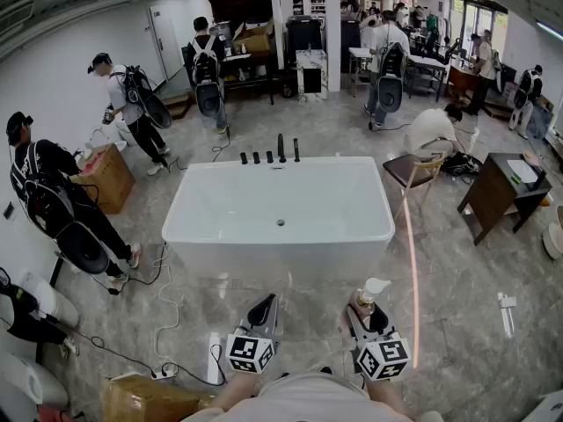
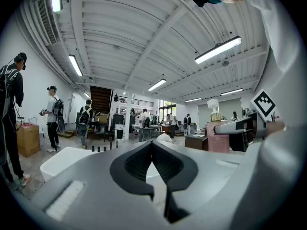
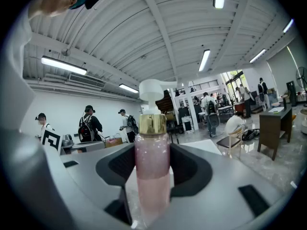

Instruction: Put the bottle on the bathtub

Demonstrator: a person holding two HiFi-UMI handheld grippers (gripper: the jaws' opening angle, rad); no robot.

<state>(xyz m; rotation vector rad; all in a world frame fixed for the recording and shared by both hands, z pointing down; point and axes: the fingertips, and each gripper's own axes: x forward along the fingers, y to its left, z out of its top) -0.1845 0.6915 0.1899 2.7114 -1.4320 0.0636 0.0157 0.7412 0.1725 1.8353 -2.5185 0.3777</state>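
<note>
My right claw [image 1: 366, 313] grips the pink pump bottle [image 3: 152, 162] upright; my left claw [image 2: 152, 150] is closed on nothing. The white bathtub [image 1: 280, 243] stands just ahead.

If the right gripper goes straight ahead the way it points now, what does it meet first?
Probably the near side of the bathtub, the held bottle touching first; depth is unclear.

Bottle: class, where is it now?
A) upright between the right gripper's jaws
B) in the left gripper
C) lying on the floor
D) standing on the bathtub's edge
A: the right gripper view shows the bottle upright, clamped in the right gripper, short of the bathtub.
</note>
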